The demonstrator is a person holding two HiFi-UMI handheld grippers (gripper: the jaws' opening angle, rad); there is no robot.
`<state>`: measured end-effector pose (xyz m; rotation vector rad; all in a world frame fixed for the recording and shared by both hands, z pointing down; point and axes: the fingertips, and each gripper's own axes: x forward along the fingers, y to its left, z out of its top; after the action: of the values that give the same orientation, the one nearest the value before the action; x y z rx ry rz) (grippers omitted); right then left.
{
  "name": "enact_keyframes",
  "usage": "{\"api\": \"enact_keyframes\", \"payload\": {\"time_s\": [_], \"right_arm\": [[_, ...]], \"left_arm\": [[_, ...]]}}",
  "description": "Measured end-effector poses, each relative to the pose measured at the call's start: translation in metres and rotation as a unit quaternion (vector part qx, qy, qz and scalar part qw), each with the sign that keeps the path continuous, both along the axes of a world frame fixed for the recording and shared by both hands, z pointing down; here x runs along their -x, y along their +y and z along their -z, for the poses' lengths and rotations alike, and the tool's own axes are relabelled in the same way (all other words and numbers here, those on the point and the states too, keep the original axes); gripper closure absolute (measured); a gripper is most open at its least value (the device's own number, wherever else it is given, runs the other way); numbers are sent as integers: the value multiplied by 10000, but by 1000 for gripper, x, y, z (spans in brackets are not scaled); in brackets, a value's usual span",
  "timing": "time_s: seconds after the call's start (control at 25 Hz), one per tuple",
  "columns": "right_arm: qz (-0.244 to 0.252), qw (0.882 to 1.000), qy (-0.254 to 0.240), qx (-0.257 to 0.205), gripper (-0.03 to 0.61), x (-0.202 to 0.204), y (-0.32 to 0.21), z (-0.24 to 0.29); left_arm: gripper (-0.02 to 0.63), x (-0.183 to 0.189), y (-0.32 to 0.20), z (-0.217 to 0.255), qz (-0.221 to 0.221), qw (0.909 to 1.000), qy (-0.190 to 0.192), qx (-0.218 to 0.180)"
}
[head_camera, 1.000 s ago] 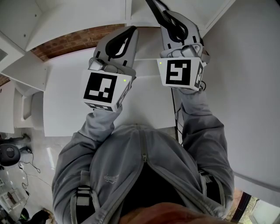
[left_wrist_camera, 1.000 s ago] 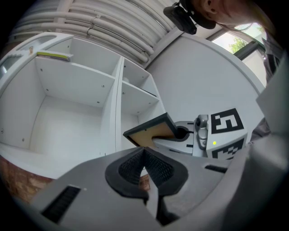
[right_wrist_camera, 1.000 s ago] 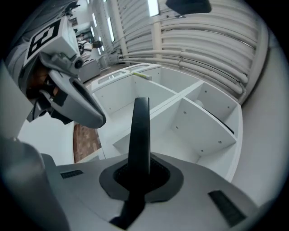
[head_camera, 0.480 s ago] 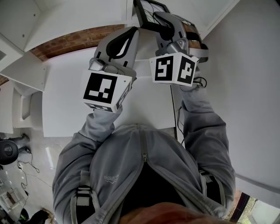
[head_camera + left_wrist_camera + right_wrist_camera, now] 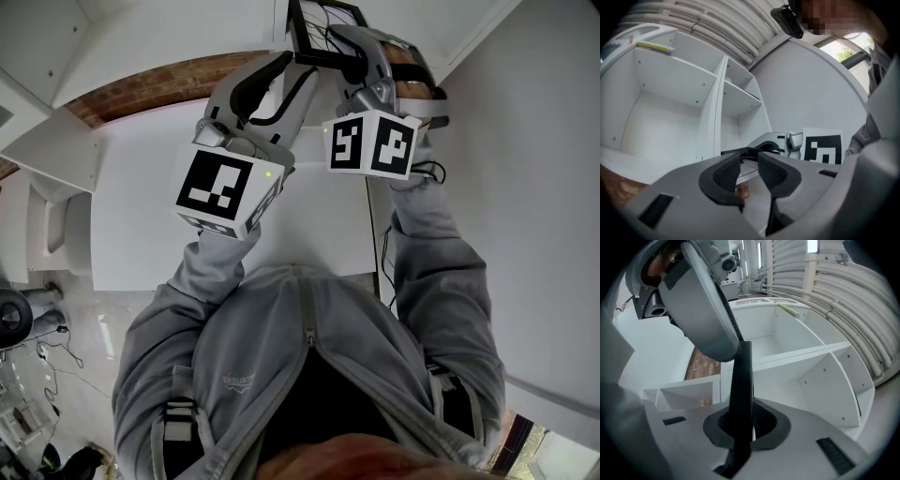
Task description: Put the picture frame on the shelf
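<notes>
Picture frame [image 5: 323, 26] is up at the far edge of the head view, clamped in the right tool [image 5: 349, 47] and sticking out past its tips toward the white shelf [image 5: 141, 37]. The left tool [image 5: 281, 80] sits just to the left of it, tips close to the frame's near-left side. Its jaws are opening, so it looks like it's letting go or just standing by.

From the left gripper view, the left tool [image 5: 749, 169] has its pads apart and spreading, with nothing pressed between them. A dark edge of the frame [image 5: 736, 152] shows just past the tips. The shelf [image 5: 715, 103] fills the far left, with its upright divider and open compartments.

In the right gripper view, the right tool [image 5: 740, 420] is squeezed shut on the frame [image 5: 740, 376]. You see it edge-on as a thin black strip running straight out along the tool. The shelf [image 5: 806, 352] is dead ahead and a bit right, one board and a divider splitting it up.

So I'd say the thing that matters is that the frame's long axis already points at the shelf. The right hand alone carries it, so that's the one to push it in, thin edge first.
</notes>
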<state>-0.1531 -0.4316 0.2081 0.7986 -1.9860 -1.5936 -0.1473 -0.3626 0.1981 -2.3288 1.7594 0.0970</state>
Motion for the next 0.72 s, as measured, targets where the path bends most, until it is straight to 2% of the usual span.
{"api": "enact_keyframes", "payload": {"time_s": [0.16, 0.32, 0.44, 0.56, 0.72], "right_arm": [[-17, 9999, 87, -119, 543, 0, -2, -1], [122, 9998, 125, 26, 541, 1, -1, -3], [310, 9986, -118, 419, 537, -3, 1, -4], [382, 9938, -498, 913, 426, -17, 3, -6], [599, 9772, -1284, 1583, 410, -50, 8, -9]], "left_arm": [[500, 0, -3, 0, 67, 10000, 3, 25], [508, 2, -3, -2, 127, 9999, 103, 28], [511, 2, -6, -4, 150, 9998, 114, 33], [511, 2, -7, -5, 178, 9998, 127, 14], [514, 3, -10, -7, 231, 9996, 142, -4]]}}
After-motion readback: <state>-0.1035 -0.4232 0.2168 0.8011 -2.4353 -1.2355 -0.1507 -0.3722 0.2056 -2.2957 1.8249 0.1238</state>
